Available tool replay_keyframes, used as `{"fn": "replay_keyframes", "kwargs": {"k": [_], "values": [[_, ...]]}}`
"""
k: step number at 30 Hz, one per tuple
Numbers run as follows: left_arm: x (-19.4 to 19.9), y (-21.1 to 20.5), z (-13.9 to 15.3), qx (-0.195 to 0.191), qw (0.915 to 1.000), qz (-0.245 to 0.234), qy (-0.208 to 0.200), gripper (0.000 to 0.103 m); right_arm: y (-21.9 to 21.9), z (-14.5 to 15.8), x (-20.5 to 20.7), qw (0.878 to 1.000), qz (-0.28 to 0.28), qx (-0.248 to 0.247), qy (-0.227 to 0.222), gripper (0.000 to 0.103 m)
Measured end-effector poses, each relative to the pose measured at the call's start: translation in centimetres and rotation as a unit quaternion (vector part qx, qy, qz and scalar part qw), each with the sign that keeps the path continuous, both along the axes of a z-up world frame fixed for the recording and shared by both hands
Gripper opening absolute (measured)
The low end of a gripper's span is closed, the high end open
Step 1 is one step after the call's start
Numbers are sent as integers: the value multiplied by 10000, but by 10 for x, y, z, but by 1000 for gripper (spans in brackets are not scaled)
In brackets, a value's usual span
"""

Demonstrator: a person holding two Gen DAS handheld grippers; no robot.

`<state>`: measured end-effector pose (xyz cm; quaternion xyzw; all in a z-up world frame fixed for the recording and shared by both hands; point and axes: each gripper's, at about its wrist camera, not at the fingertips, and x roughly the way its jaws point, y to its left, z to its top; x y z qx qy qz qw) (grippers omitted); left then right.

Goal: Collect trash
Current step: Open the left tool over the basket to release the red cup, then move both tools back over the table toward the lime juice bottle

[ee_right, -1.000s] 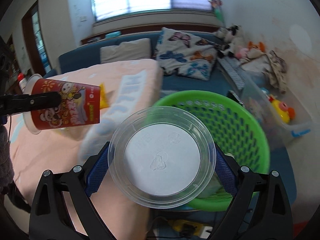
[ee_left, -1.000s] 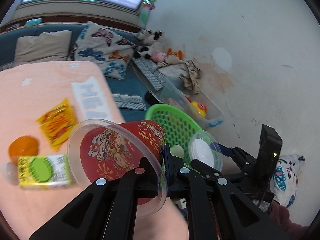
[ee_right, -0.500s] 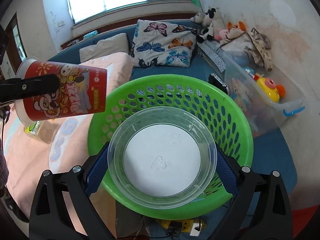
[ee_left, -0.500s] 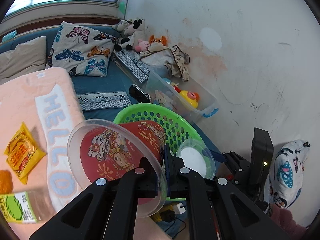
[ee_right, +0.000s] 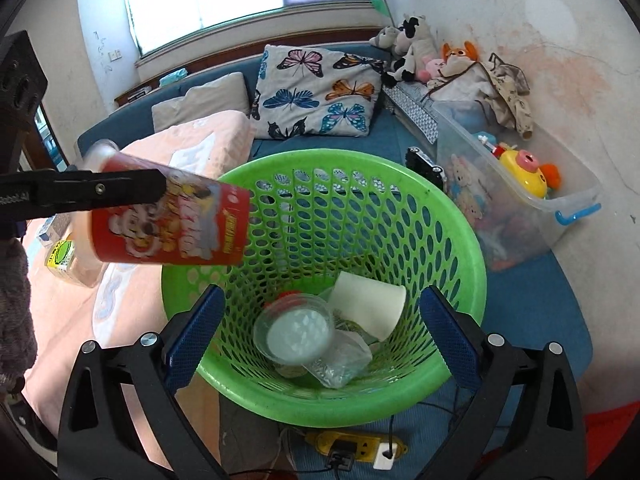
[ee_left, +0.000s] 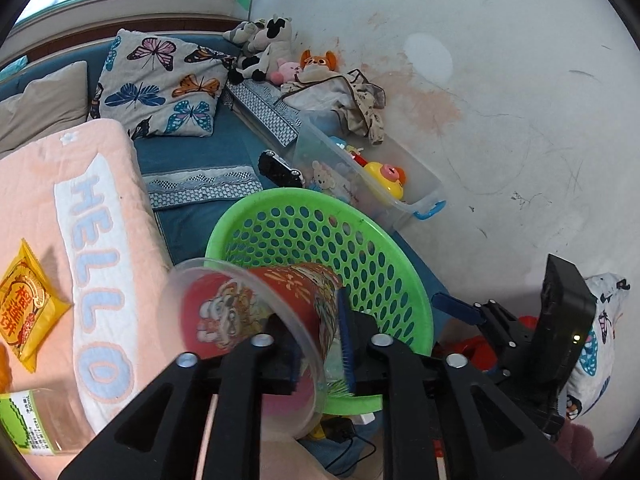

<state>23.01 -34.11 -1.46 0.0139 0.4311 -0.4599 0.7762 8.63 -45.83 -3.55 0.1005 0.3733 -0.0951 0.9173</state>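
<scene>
A green perforated basket [ee_right: 460,240] stands on the floor beside the bed; it also shows in the left wrist view [ee_left: 404,264]. My right gripper [ee_right: 318,330] hangs open and empty over it. A clear plastic lid [ee_right: 295,334] lies inside the basket with a white paper cup [ee_right: 370,308] and a clear wrapper [ee_right: 340,364]. My left gripper [ee_left: 320,346] is shut on a red printed cup [ee_left: 256,312], tilted on its side at the basket's left rim; the cup also shows in the right wrist view [ee_right: 168,224].
On the pink HELLO blanket [ee_left: 60,208] lie a yellow snack packet [ee_left: 26,308] and a green-labelled bottle [ee_left: 24,424]. A clear toy bin [ee_right: 520,192] stands right of the basket. A yellow power strip [ee_right: 352,446] lies on the floor in front.
My right gripper opened and the clear lid dropped from it into the basket. My left gripper carried the red cup rightward to the basket's rim.
</scene>
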Motion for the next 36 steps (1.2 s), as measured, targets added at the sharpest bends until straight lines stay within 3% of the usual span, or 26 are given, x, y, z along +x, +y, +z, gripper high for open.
{"fn": "replay_keyframes", "kwargs": {"k": [4, 16, 23, 36], "values": [[-1, 4, 2, -41, 10000, 2, -10, 32, 0, 3, -2, 10000, -12, 4, -40, 97], [-13, 49, 16, -138, 9993, 249, -245, 41, 20, 17, -9, 9997, 127, -38, -184, 97], [-21, 103, 23, -83, 9966, 651, -506, 44, 50, 29, -4, 9986, 438, 1, -307, 97], [-11, 220, 12, 3, 9848, 1684, -435, 46, 124, 41, 22, 9894, 1422, -140, -274, 97]]}}
